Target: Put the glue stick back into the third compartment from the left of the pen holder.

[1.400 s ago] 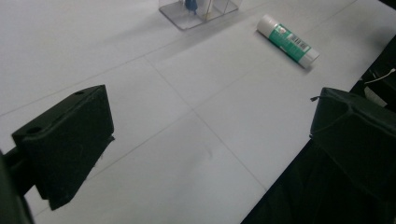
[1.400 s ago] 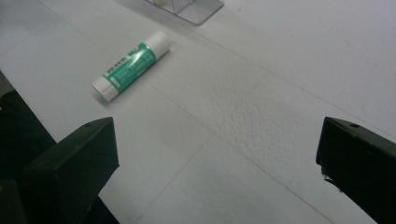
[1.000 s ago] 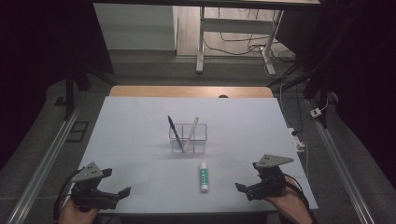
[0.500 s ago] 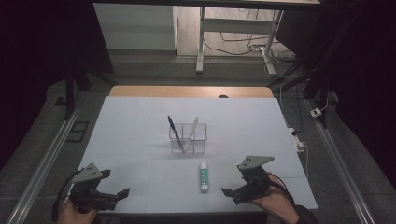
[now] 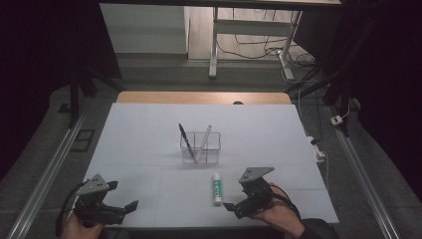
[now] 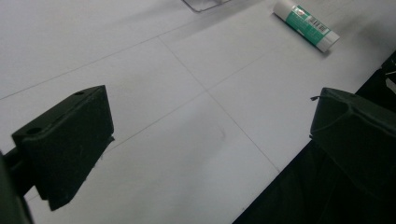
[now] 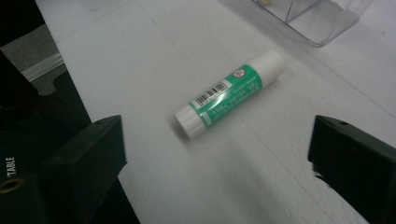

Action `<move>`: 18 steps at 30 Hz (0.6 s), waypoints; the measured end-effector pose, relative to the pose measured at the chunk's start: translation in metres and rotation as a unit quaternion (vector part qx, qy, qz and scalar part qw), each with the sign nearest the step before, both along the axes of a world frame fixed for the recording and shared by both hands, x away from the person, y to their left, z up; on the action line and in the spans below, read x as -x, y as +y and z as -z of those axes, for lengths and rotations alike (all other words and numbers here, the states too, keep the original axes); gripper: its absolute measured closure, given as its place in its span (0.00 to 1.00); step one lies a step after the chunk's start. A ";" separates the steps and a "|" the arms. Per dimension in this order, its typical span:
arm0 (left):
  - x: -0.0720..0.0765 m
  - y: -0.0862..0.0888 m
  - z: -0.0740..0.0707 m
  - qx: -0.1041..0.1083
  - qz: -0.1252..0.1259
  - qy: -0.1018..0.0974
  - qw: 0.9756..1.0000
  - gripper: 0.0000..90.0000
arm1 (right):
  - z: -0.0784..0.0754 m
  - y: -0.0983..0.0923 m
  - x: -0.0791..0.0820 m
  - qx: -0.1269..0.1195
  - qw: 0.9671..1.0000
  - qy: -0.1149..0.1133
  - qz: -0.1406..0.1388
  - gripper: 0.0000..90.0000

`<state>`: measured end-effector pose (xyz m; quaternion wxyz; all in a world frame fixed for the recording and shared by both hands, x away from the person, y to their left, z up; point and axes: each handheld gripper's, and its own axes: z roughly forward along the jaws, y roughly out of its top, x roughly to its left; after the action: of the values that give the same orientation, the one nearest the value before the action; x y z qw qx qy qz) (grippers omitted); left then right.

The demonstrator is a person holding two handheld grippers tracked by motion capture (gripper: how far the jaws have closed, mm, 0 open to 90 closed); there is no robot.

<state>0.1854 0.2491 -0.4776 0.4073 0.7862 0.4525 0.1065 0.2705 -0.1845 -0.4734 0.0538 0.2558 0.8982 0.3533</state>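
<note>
White tabletop (image 5: 149,129) with a green-and-white glue stick (image 5: 217,188) lying flat near the front edge, a bit right of centre, long axis running near to far. Just beyond it, apart from it, stands a clear plastic organiser (image 5: 200,148) with compartments; a blue pen (image 5: 183,138) leans in its left part and a white pen (image 5: 204,141) leans in the middle, both tilted. Right claw (image 5: 235,205) sits low at the near edge, just right of the glue stick's near end, close but not touching. Its jaws have just been closing a little yet stand wide apart, nothing gripped; in the right gripper view the glue stick (image 7: 229,94) lies ahead of the jaws, out past their tips and untouched, with the organiser corner (image 7: 322,21) farther off. Left claw (image 5: 127,209) is at the near left corner of the tabletop, well apart from the glue stick, jaws wide open and empty. Left gripper view shows bare white surface between the jaws and the glue stick (image 6: 306,25) far off at upper right. Hands hold both grippers from the near side.
</note>
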 end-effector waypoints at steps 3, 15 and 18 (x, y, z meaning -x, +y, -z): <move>0.000 0.000 0.000 0.000 0.000 -0.001 1.000 0.00 | 0.004 0.002 -0.001 0.002 1.000 0.004 -0.007 0.17; 0.000 0.000 0.000 0.001 0.002 -0.002 1.000 0.00 | 0.014 0.014 -0.001 0.042 0.997 0.023 -0.054 0.76; 0.000 0.000 0.000 0.002 0.002 -0.002 1.000 0.00 | 0.015 0.018 0.000 0.048 0.996 0.023 -0.071 0.91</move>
<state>0.1850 0.2495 -0.4774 0.4095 0.7864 0.4502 0.1063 0.2701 -0.1669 -0.4888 0.0200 0.1968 0.9309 0.3071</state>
